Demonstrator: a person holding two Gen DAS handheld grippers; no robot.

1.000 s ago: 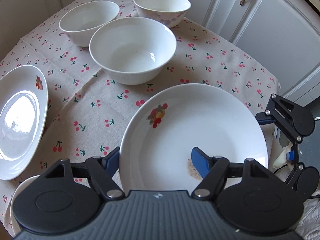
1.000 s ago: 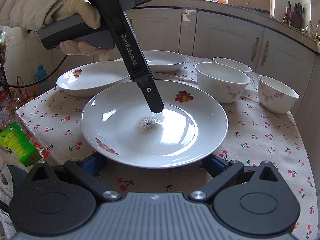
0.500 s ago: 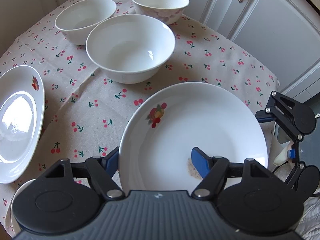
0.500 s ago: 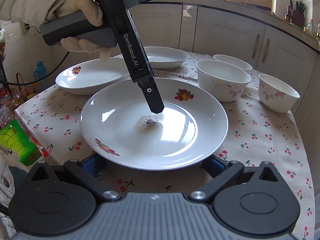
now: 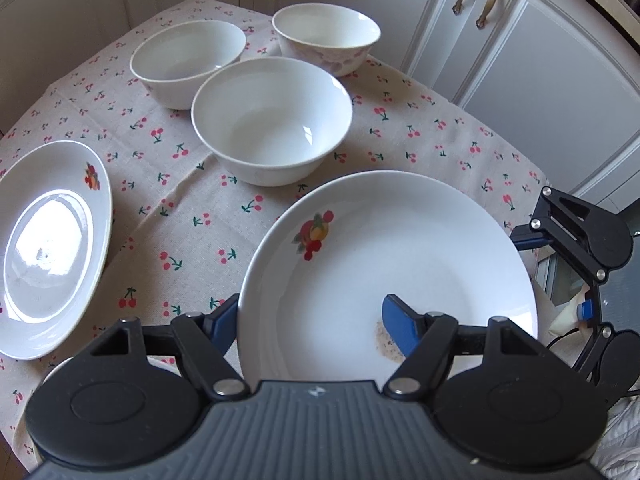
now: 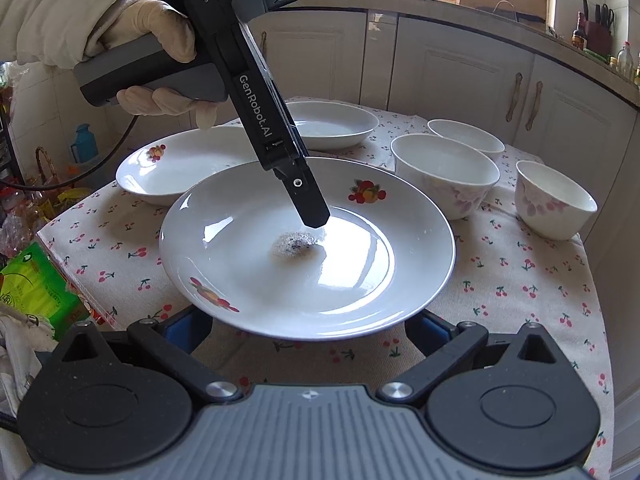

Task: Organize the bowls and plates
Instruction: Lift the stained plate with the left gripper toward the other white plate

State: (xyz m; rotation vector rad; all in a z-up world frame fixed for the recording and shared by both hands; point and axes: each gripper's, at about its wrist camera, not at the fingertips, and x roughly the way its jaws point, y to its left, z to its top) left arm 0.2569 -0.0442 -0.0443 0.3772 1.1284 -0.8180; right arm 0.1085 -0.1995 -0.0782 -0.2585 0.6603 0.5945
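Observation:
A white plate with fruit prints (image 5: 400, 248) is held by its rim in my left gripper (image 5: 312, 320), one finger over it and one under. In the right wrist view the same plate (image 6: 248, 248) hangs above the cloth with the left gripper (image 6: 310, 212) on it. My right gripper (image 6: 308, 328) is open, its fingers wide apart under the plate's near edge. Two more plates (image 6: 180, 164) (image 6: 340, 126) lie behind. Three white bowls (image 5: 272, 120) (image 5: 188, 60) (image 5: 326, 36) stand at the back.
The table (image 5: 440, 140) has a cherry-print cloth. White cabinets (image 5: 540, 60) stand close behind it. A green packet (image 6: 36, 292) lies below the table's left edge. Another plate (image 5: 52, 240) lies at the left in the left wrist view.
The held plate has risen and tilted a little. The left gripper has lifted with it. The right gripper stays low under the near rim.

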